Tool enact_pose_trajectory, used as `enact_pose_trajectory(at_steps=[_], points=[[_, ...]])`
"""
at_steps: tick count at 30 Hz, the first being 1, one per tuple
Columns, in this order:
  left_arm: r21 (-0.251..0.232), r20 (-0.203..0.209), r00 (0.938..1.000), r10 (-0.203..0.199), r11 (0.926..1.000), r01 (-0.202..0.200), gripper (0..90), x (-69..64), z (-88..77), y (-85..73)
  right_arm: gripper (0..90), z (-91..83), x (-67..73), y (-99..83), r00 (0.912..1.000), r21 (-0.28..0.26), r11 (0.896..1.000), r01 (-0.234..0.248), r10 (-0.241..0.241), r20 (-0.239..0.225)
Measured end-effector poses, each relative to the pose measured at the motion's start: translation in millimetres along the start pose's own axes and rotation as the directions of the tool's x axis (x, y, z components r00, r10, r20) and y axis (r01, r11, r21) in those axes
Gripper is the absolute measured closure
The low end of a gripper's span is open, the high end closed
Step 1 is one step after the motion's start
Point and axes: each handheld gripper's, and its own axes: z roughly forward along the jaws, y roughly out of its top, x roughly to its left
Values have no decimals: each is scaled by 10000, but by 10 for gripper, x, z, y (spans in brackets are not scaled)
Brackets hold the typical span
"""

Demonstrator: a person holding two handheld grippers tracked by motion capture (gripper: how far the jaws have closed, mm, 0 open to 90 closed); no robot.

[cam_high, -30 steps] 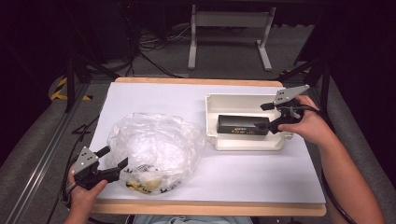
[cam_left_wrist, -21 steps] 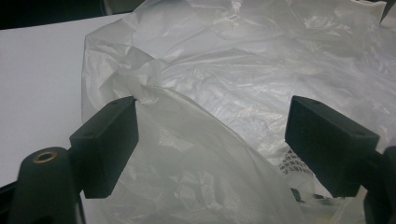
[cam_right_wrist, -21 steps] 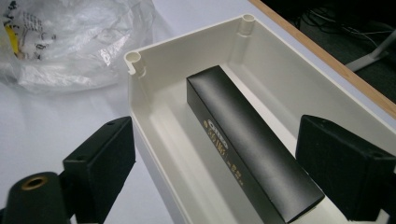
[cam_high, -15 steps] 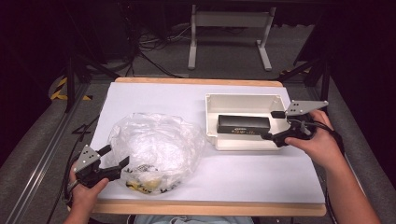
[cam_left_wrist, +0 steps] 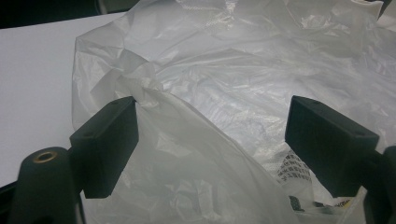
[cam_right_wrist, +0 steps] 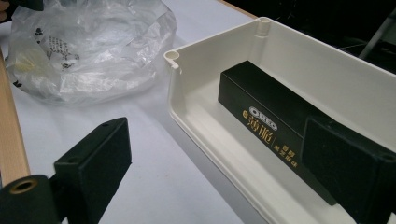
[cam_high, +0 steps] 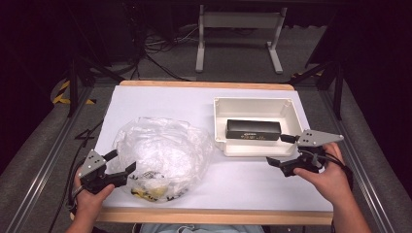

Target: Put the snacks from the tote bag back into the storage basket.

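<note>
A crumpled clear plastic bag (cam_high: 155, 150) (cam_left_wrist: 233, 60) (cam_right_wrist: 93, 42) lies at the table's front left, with yellow and printed packets (cam_high: 150, 189) inside. My left gripper (cam_high: 120, 161) (cam_left_wrist: 212, 112) stands open at the bag's left edge; loose film lies between its pads, unpinched. A white tray (cam_high: 219, 121) (cam_right_wrist: 173, 58) at the right holds a black Oreo box (cam_high: 252, 129) (cam_right_wrist: 261, 102). My right gripper (cam_high: 280, 149) (cam_right_wrist: 219, 140) is at the tray's front right corner. Its jaws have just been opening, stand wide apart and grip nothing.
The white table top (cam_high: 160, 102) has a wooden front edge (cam_high: 214, 216) (cam_right_wrist: 9, 130). Bare surface lies between the bag and the tray and in front of the tray. A metal stand (cam_high: 238, 39) and cables sit on the dark floor behind the table.
My right gripper has moved from the tray's right side toward the person, to the tray's front right corner, and its jaws stand wider. The left gripper and bag have not moved.
</note>
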Motion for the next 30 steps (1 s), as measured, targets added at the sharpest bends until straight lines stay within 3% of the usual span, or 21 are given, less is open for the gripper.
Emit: enact_pose_trajectory(at_steps=[4, 10, 12, 15, 18, 24, 30], points=[[-25, -41, 10000, 43, 10000, -43, 184, 5, -11, 6, 94, -30, 68, -114, 9999, -276, 9996, 82, -78, 126], [-12, -36, 10000, -36, 10000, 36, 183, 33, -19, 2, 94, 12, 138, -373, 9990, -771, 9960, -444, 435, -138], [3, -7, 10000, -37, 10000, 37, 183, 29, -16, 1, 96, 59, 141, -463, 9980, -603, 9966, -568, 549, -318], [40, 25, 10000, 2, 10000, -2, 183, 26, -11, -1, 98, 101, 141, -530, 9991, -530, 9978, -390, 379, -214], [119, 73, 10000, 11, 9999, -12, 183, 15, -3, -8, 98, 170, 152, -644, 9986, -936, 9942, -521, 510, -144], [189, 163, 9999, 50, 9998, -53, 183, 12, 9, -18, 99, 290, 174, -792, 9992, -849, 9959, -306, 325, 214], [183, 194, 9998, 67, 9998, -71, 182, 36, 0, -36, 102, 385, 181, -896, 9982, -678, 9961, -570, 582, 161]])
